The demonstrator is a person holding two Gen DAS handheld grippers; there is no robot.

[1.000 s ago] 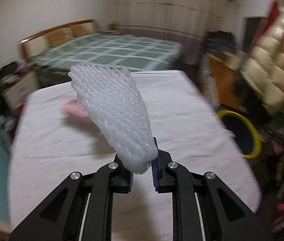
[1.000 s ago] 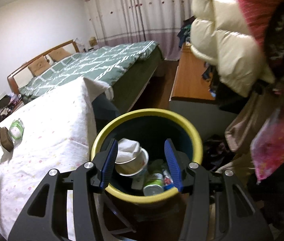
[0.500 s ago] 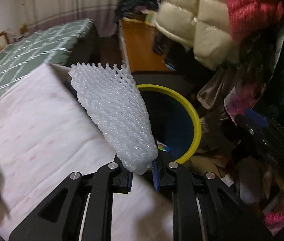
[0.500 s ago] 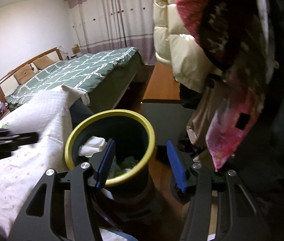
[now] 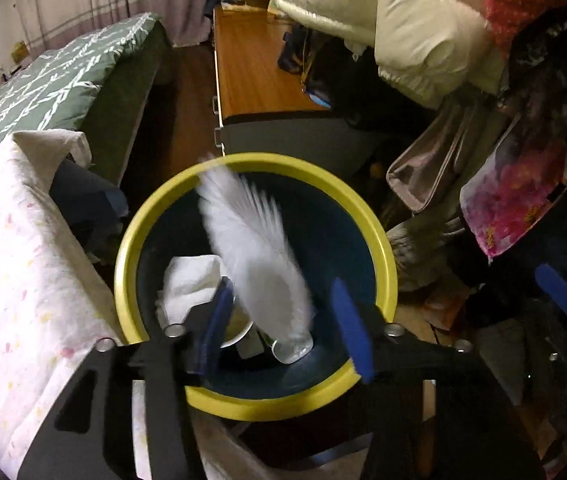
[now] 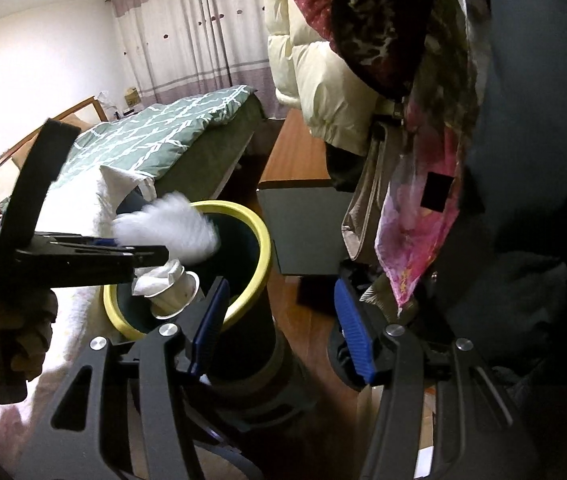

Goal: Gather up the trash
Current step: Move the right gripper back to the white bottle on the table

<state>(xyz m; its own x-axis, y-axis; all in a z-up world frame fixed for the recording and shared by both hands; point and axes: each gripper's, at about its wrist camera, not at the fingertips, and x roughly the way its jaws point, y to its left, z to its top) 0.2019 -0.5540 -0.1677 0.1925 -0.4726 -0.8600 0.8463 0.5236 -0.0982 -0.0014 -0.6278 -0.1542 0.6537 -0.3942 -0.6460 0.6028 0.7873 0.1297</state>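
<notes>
A white foam net point(image 5: 255, 256), blurred by motion, drops loose between the jaws of my left gripper point(image 5: 281, 292), which are opening and no longer press on it. It falls into the yellow-rimmed dark bin point(image 5: 135, 224) straight below. Inside the bin lie a paper cup stuffed with a white napkin point(image 5: 191, 280) and a clear bottle point(image 5: 291, 350). The right wrist view shows the left gripper point(image 6: 151, 256) above the bin point(image 6: 263, 256) with the foam net point(image 6: 171, 226) at its tip. My right gripper point(image 6: 281, 286) stands open beside the bin, with nothing between its fingers.
A table with a white flowered cloth point(image 5: 15, 280) touches the bin's left side. Beyond are a green-quilted bed point(image 5: 43, 88) and a wooden cabinet point(image 5: 251, 72). Hanging coats point(image 5: 423, 20) and a pink bag point(image 5: 515, 200) crowd the right. A person's hand point(image 6: 3, 320) holds the left gripper.
My left gripper swung from over the table to above the bin, tilted down, and its jaws opened, letting go of the foam net. My right gripper drifted right, off the bin.
</notes>
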